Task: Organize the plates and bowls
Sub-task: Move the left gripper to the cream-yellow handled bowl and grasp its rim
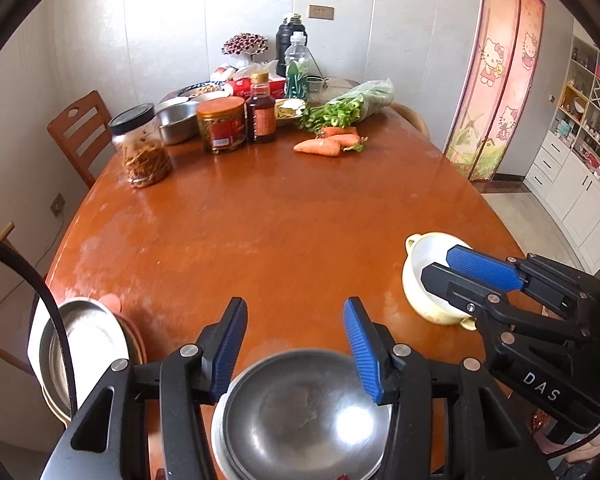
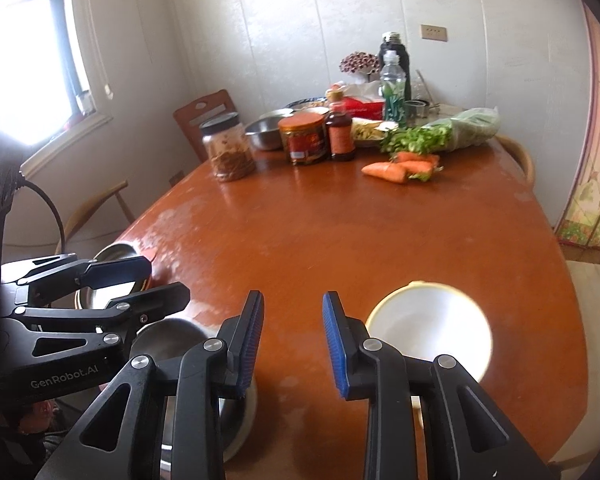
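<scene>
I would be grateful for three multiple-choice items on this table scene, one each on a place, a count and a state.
1. Where does the cream bowl stand?
A. among the jars at the far end
B. on the near part of the table, beside the right gripper
C. on the chair

2. How many carrots lie on the table?
A. one
B. three
C. six

3. How does the left gripper stand?
A. jaws apart, nothing pressed between them
C. shut on a carrot
B. shut on a jar

Answers: 1 B, it stands just right of the right gripper's fingers; 2 B, three orange roots lie bunched together; 3 A, the blue pads are apart above the steel bowl.
</scene>
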Demonstrator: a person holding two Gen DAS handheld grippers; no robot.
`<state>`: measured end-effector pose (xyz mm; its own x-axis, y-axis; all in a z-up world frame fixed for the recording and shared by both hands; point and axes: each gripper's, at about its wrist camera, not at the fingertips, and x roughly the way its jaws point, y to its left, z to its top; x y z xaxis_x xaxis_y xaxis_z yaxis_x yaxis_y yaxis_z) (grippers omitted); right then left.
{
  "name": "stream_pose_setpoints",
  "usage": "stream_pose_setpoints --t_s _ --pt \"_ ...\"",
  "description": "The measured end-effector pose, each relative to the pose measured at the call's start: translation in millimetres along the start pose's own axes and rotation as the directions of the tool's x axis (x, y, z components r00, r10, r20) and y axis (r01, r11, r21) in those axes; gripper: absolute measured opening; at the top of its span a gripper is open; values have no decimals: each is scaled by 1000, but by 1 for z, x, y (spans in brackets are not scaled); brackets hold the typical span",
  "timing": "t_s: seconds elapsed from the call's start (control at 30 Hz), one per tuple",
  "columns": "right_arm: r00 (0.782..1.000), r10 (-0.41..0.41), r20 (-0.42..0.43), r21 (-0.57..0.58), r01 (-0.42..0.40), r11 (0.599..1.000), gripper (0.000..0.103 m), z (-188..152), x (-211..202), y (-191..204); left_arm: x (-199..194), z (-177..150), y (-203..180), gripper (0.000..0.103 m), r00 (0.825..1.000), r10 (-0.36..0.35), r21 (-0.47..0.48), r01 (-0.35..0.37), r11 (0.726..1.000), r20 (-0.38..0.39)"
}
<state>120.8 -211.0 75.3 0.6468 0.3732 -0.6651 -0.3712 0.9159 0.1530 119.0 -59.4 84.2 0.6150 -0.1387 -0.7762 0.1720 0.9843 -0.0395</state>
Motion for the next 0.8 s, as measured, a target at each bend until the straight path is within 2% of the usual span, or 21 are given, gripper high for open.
stream_pose_setpoints --t_s 0.27,0.37,0.43,0.8 --pt "999 -23 26 32 22 999 33 13 -10 -28 2 22 -16 51 1000 -3 27 3 1000 13" --pt "998 -38 42 53 36 998 41 17 -15 -40 4 28 -24 53 1000 -7 37 6 999 15" --pt "997 -48 54 70 44 997 42 19 -19 -49 6 31 -29 55 1000 -7 45 7 999 15" --pt "993 -104 61 154 94 984 48 12 -28 -99 34 39 -59 56 999 -25 56 28 998 -48"
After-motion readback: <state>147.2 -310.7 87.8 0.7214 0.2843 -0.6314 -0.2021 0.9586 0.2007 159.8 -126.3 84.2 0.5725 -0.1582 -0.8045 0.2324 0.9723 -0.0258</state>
